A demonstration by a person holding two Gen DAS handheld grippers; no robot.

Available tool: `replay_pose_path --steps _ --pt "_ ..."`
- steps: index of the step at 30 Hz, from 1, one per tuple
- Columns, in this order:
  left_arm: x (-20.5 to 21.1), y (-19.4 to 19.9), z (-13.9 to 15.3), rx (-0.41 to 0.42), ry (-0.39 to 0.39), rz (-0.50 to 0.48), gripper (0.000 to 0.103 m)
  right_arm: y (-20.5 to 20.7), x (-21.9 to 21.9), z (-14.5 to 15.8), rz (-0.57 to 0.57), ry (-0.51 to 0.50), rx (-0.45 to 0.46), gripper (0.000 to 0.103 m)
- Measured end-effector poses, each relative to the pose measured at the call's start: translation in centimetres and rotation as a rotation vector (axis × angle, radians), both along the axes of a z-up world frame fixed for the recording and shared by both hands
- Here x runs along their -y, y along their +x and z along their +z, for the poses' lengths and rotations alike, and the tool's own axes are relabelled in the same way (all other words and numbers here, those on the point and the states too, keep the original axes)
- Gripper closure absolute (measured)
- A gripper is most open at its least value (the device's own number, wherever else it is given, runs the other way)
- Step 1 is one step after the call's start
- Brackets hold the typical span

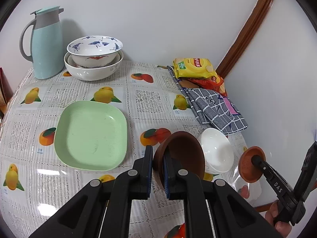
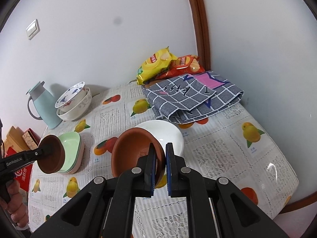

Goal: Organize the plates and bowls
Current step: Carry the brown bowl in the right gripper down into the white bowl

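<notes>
The left gripper [image 1: 158, 168] pinches the rim of a dark brown bowl [image 1: 184, 154], one finger inside and one outside, holding it tilted above the table. The right gripper [image 2: 159, 166] pinches the wall of a terracotta bowl [image 2: 130, 154] the same way, also raised and tipped. The two held bowls are well apart from each other.

Just behind the terracotta bowl, a plain white bowl [image 2: 166, 132] stands on the table. A square green plate [image 1: 91, 134] lies flat left of the dark brown bowl; the right wrist view shows it sitting on a pale pink plate [image 2: 79, 162]. At the far left corner, a crane-painted bowl [image 1: 95, 47] is nested in a larger white bowl [image 1: 93, 71], beside a pale teal jug [image 1: 46, 45].

The task looks partly done: one bowl pair and the plates are stacked, while the two held bowls and the white bowl probably have yet to be nested.

The table [image 2: 227, 148] wears a glossy fruit-print cloth. A folded grey checked towel [image 2: 194, 99] and crisp packets [image 2: 156, 63] lie toward the wall, which is plain white with curved wooden trim [image 2: 200, 23].
</notes>
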State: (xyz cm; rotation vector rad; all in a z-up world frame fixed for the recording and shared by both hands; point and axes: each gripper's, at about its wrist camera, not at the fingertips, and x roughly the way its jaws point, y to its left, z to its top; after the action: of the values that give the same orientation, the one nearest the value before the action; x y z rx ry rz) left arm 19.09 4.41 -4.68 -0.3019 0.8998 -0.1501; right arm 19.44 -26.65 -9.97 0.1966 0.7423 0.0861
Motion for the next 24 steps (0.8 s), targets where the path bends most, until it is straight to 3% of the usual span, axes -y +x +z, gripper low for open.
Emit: replay_pose_path --steps 24 --pt "0.1 3.6 -2.5 -0.058 0.02 -0.004 0.093 7.0 -1.6 -5.1 0.025 -0.068 -0.101 0.094"
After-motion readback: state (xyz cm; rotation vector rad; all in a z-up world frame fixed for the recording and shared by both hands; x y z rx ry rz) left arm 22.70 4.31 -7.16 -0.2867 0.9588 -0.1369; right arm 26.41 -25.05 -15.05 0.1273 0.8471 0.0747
